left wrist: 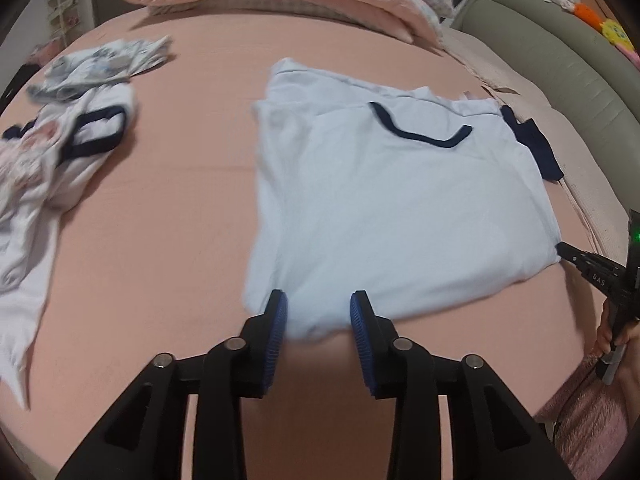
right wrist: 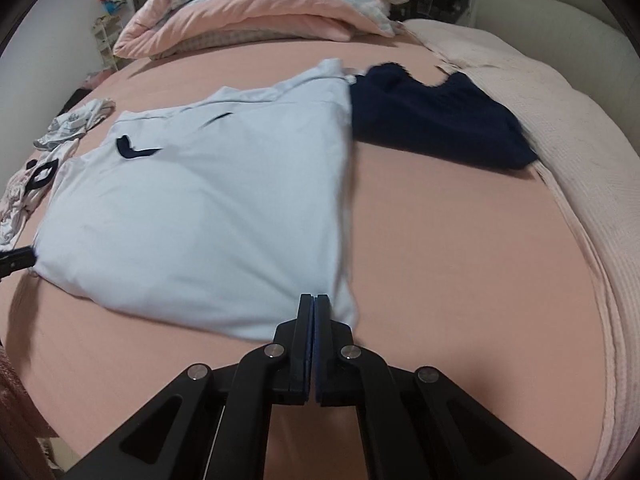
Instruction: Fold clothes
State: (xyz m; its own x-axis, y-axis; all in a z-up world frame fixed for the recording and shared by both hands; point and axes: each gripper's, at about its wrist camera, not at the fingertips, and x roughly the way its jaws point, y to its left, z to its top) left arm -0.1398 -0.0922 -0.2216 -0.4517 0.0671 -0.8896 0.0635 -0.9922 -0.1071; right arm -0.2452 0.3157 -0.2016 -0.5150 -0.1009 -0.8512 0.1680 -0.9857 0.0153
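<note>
On the pink bed sheet [left wrist: 160, 208], a pale blue cotton T-shirt with navy collar trim [left wrist: 400, 200] lies spread flat. My right gripper [right wrist: 314, 308] has its jaws pressed together on the shirt's near right corner; my left gripper [left wrist: 319, 308] stands with jaws spread, the near left hem lying between them, ungripped. I judge the risk is a lopsided lift: one corner held alone would drag and crease the cloth toward the dark navy folded garment [right wrist: 436, 116] beside it.
</note>
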